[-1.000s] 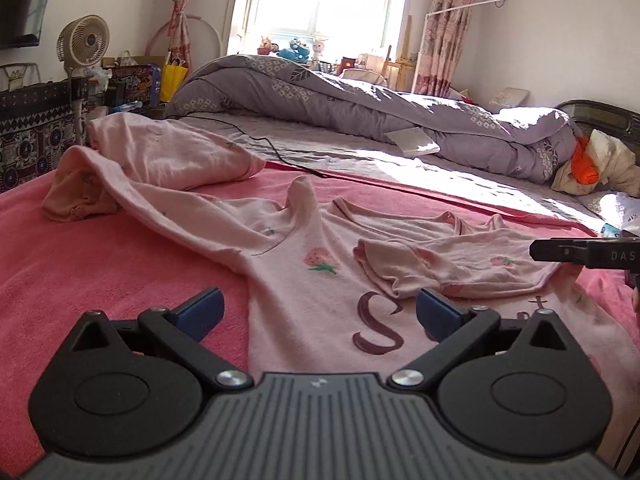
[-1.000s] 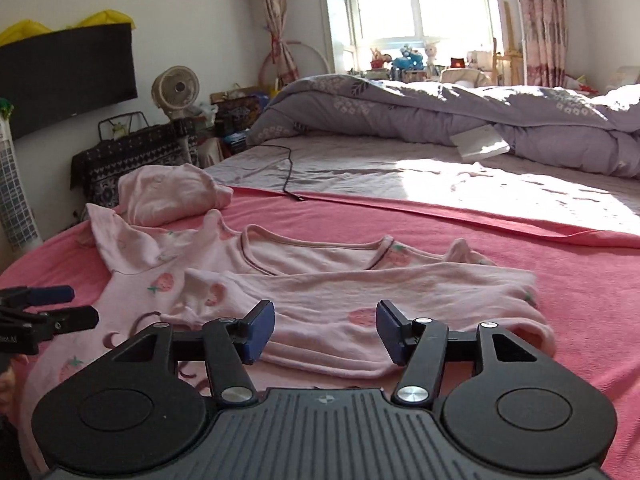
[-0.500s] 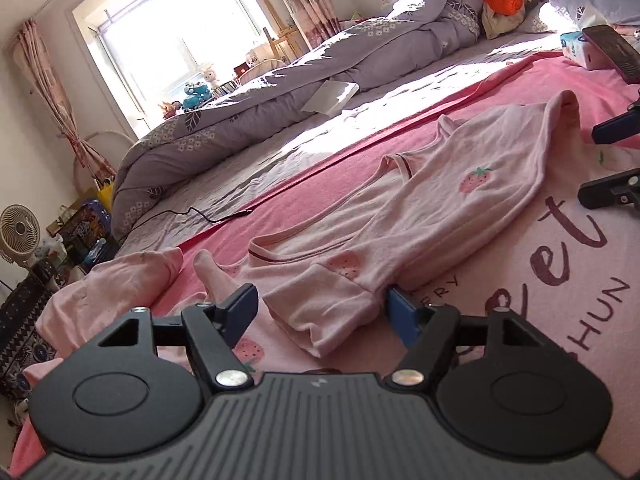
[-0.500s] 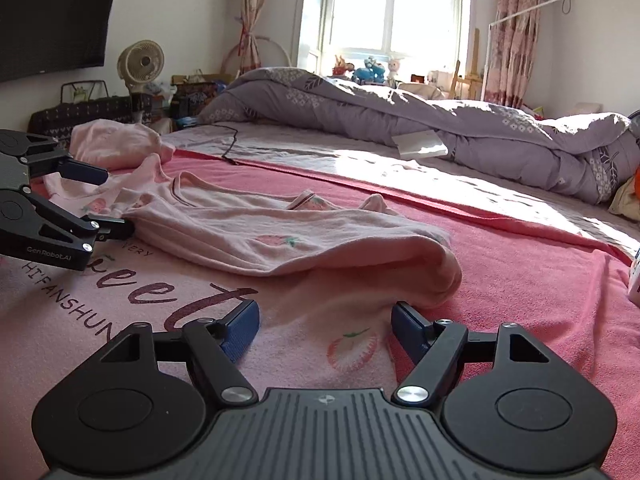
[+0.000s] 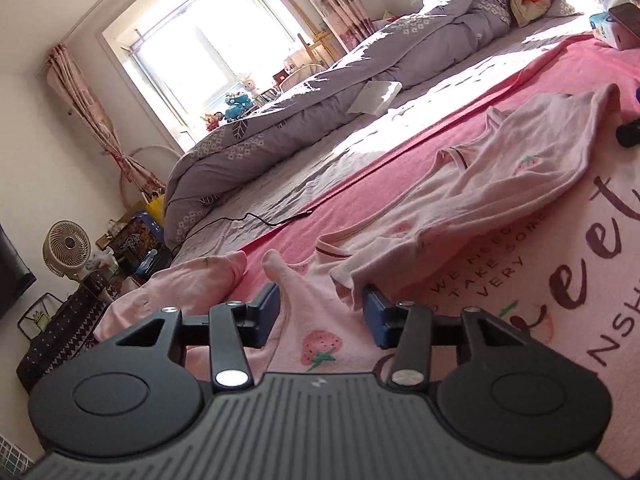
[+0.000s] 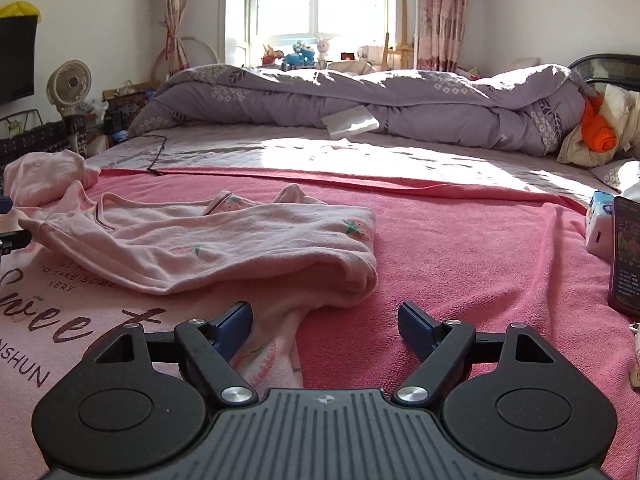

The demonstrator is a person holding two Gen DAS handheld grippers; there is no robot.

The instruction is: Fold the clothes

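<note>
Pink strawberry-print shirt (image 6: pixel 224 252) lies rumpled, sleeve folded across.

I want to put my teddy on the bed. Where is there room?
Bare pink blanket lies between the pink shirt and the phone. The sunlit sheet before the purple quilt is free too. The shirt's side is crowded.

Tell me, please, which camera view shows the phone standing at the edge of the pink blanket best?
The right wrist view: the phone stands at its right edge, its lit screen visible. The left wrist view shows only a dark corner of it, far off.
</note>
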